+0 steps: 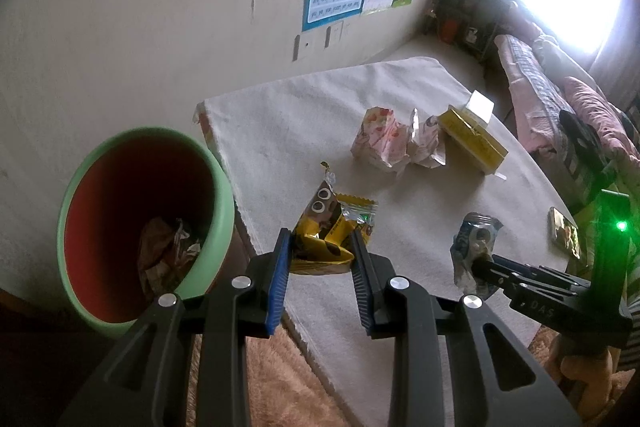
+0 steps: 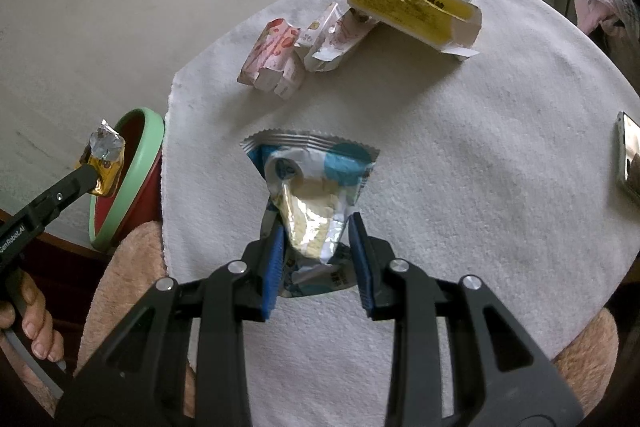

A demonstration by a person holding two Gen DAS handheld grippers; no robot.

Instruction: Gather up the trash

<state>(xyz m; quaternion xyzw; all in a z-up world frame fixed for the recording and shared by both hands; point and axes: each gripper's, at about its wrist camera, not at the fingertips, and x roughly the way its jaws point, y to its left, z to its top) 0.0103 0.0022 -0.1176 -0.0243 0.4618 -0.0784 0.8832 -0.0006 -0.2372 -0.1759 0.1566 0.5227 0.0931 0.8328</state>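
Left fingers (image 1: pixel 286 259) pinch a crumpled yellow wrapper (image 1: pixel 326 235); right fingers (image 2: pixel 276 259) clamp a creased blue-and-silver wrapper (image 2: pixel 316 187).

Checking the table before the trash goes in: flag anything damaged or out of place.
The flat yellow cardboard box is torn open, its ragged white flap splayed, leaning on a crumpled pink-and-white wrapper. A dark-screened phone, hardly trash, lies at the table's right edge.

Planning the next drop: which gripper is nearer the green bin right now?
Left. The left gripper, shut on a yellow wrapper, is beside the green bin rim. The right gripper, shut on a blue-white wrapper, is over the table, farther away.
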